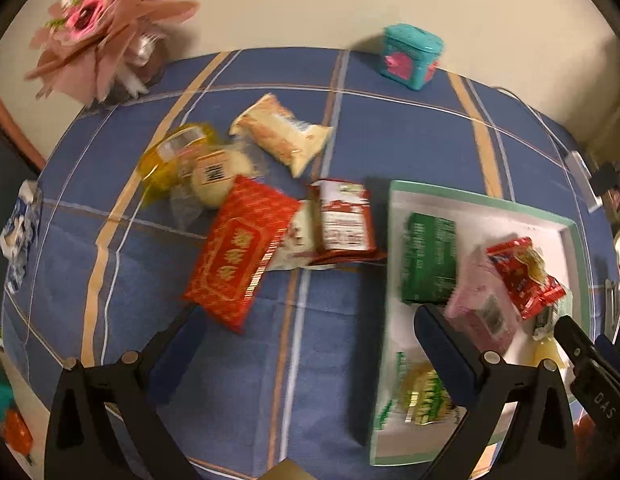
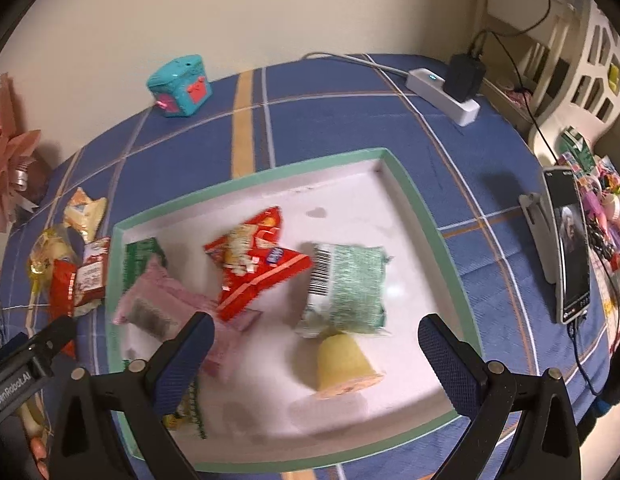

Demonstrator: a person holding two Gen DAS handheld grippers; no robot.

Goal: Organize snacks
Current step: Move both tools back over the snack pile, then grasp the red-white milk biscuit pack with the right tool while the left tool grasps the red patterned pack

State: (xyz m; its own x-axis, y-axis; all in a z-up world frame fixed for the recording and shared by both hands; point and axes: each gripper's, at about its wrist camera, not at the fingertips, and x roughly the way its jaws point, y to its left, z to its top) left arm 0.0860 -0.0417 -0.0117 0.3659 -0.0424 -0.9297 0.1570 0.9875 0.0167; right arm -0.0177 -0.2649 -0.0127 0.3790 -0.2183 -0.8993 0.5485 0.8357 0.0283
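A white tray with a green rim lies on the blue checked cloth. In it lie a dark green packet, a pink packet, a red snack bag, a green-white packet and a yellow cup-shaped snack. Left of the tray lie loose snacks: a large red packet, a red-white packet, a beige packet and yellow-wrapped ones. My left gripper is open and empty above the cloth beside the tray. My right gripper is open and empty over the tray.
A teal toy box stands at the table's back edge. A pink paper bouquet is at the back left. A white power strip with a black plug and a phone on a stand are on the right.
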